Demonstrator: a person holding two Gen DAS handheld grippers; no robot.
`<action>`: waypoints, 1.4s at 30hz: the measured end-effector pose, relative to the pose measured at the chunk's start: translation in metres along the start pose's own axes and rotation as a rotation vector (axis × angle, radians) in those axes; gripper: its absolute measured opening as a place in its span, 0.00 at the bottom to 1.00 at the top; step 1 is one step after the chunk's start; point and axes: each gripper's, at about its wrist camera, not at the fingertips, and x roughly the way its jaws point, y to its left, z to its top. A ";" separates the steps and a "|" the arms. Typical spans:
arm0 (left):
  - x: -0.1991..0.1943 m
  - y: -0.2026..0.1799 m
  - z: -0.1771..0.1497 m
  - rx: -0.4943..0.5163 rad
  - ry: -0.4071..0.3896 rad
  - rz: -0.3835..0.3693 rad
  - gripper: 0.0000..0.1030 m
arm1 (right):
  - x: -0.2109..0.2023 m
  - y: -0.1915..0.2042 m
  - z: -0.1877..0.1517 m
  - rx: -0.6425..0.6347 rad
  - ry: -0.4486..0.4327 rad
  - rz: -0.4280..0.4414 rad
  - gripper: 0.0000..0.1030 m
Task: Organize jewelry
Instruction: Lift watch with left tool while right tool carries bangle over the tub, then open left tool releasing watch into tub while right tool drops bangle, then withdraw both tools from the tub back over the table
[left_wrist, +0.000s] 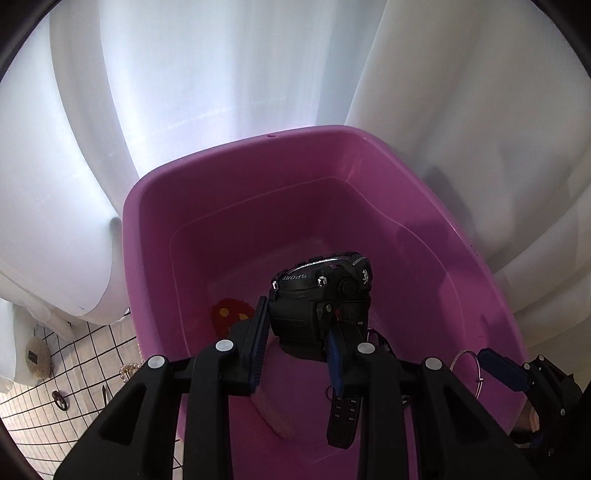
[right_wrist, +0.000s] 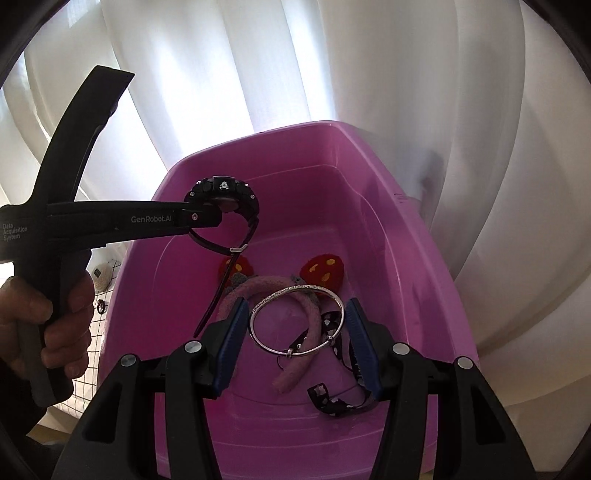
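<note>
- The left gripper (left_wrist: 295, 332) is clamped on a black sport watch (left_wrist: 321, 291), holding it by the strap just under the watch face.
- The watch hangs in the air over the pink tub (left_wrist: 236, 177). One strap end dangles down loose.
- The right gripper (right_wrist: 295, 328) has its fingers on both sides of a silver bangle (right_wrist: 297, 321) and seems to be holding it up over the tub. It is hard to tell how tight the squeeze is.
- Down in the tub lie a fuzzy pink headband (right_wrist: 258, 291) with red mushroom ears and a black patterned ribbon (right_wrist: 332, 398).
- I think the step now is to put the watch into the tub.
- To do it well, bring the watch down low first, so it does not drop hard on its face.
- Pick a bare spot on the tub floor, away from the headband.
- Keep the dangling strap off the bangle, so they do not tangle.
- Let go slowly, then lift straight up.
</note>
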 end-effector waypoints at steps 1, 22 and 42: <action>0.004 -0.001 0.000 0.001 0.012 0.010 0.27 | 0.003 -0.001 -0.001 0.000 0.007 0.002 0.51; 0.011 -0.015 0.010 0.019 0.003 0.074 0.84 | 0.020 0.006 -0.001 -0.074 0.075 0.034 0.72; -0.040 0.022 0.005 -0.031 -0.095 0.051 0.84 | 0.010 0.044 0.002 -0.123 0.048 0.083 0.72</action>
